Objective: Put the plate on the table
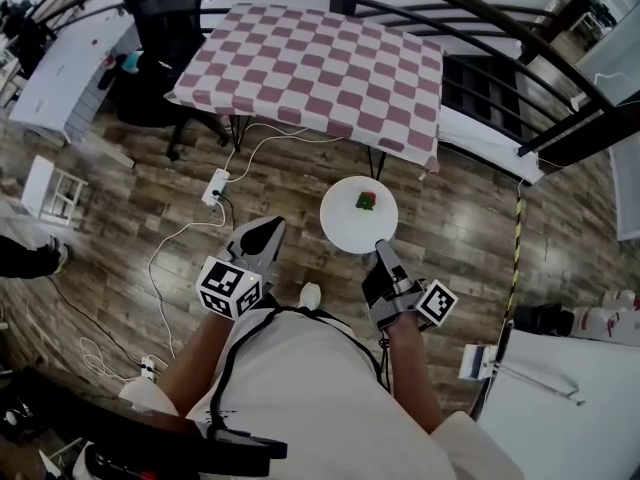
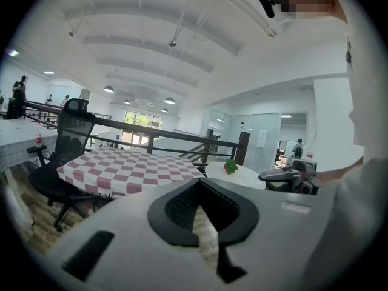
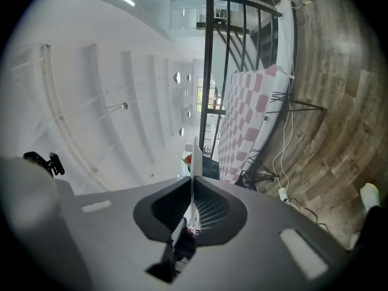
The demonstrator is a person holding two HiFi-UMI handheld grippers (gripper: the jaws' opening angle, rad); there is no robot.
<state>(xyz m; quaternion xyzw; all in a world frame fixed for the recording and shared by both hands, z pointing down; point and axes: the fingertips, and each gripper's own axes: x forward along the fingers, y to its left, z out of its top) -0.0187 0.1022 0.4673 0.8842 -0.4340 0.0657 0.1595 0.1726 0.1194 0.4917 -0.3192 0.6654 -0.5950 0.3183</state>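
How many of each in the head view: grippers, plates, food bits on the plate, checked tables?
Grippers: 2 (left gripper, right gripper)
Plate: 1
Food bit: 1
Checked table: 1
Total: 5

Both forearms (image 1: 200, 353) reaching forward, left tongs (image 1: 270, 228) closed and empty, right tongs (image 1: 381, 249) pinching the plate (image 1: 345, 223) rim.
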